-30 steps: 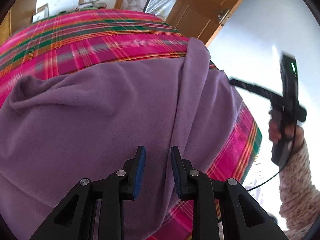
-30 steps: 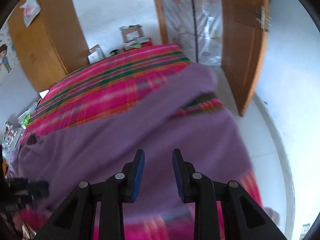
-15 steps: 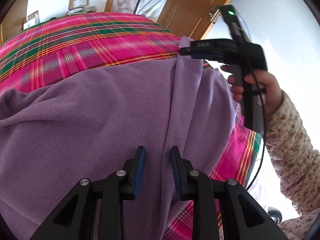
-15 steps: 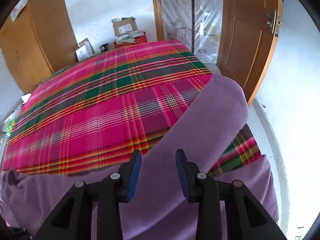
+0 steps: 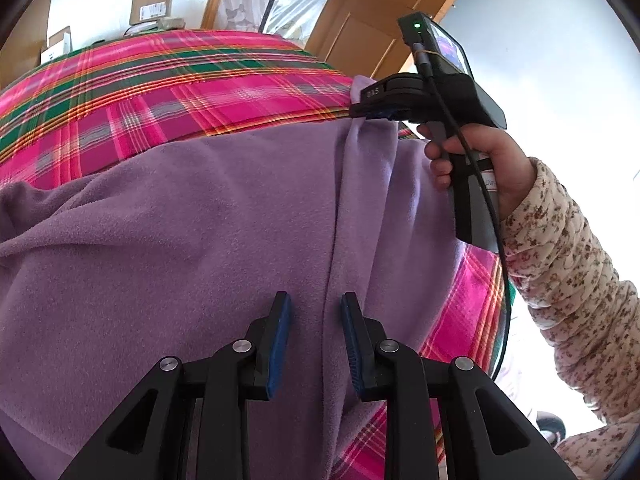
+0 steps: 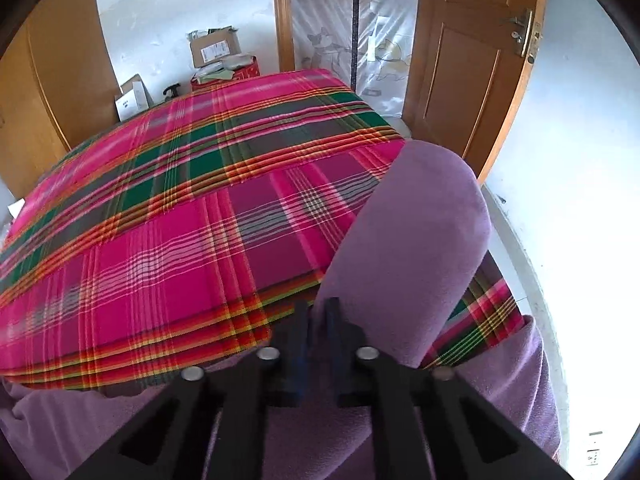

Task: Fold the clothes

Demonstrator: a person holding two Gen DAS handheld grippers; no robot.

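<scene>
Left wrist view: one purple fleece garment (image 5: 200, 240) lies across the bed's (image 5: 160, 92) near edge; the left tool (image 5: 314, 340) hangs released above a crease

Right wrist view: the right tool (image 6: 318, 320), spread half a second ago, has clenched on the garment's far corner, so a fold can start

At the lower centre of my right wrist view, the right gripper (image 6: 318, 330) is motion-blurred, so I can't see how much soft purple fleece garment (image 6: 404, 248) sits between its fingers. That garment runs off the bottom edge in my left wrist view (image 5: 200, 240).
</scene>
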